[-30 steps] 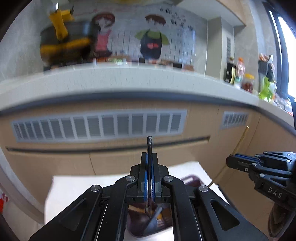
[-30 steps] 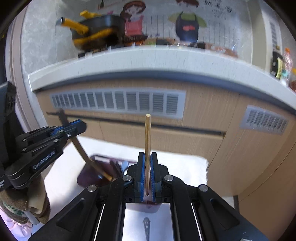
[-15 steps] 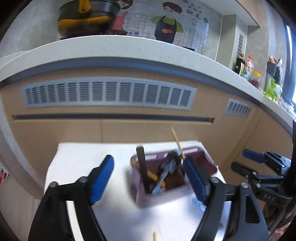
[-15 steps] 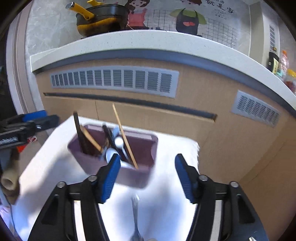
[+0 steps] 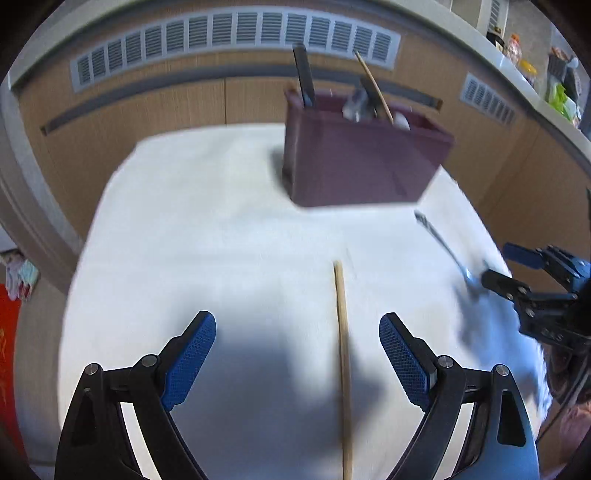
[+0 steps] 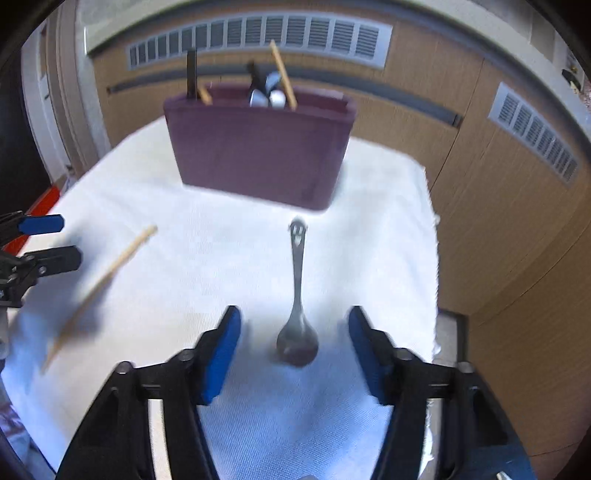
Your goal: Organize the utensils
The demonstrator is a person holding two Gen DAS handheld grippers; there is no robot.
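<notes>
two handheld grippers lean down over a white cloth (image 5: 221, 229) on a small table, in front of wooden cabinets with vent grilles (image 5: 236, 33).

the left gripper (image 5: 297, 350) is released and its jaws are opening wide. a single wooden chopstick (image 5: 343, 362) lies flat on the cloth between its blue pads (image 5: 192, 354), nearer the right one; neither pad touches it.

the right gripper (image 6: 295, 343) is also released, though its jaws are closing. a metal spoon (image 6: 297, 295) lies on the cloth between them, bowl nearest the camera, handle pointing away toward the holder. the pads are not touching it.

a dark purple holder (image 6: 258, 151) stands upright at the far side of the cloth. several utensils stick up out of it, among them a dark handle (image 6: 191, 74) and another chopstick (image 6: 282, 74). both views are motion-blurred.
</notes>
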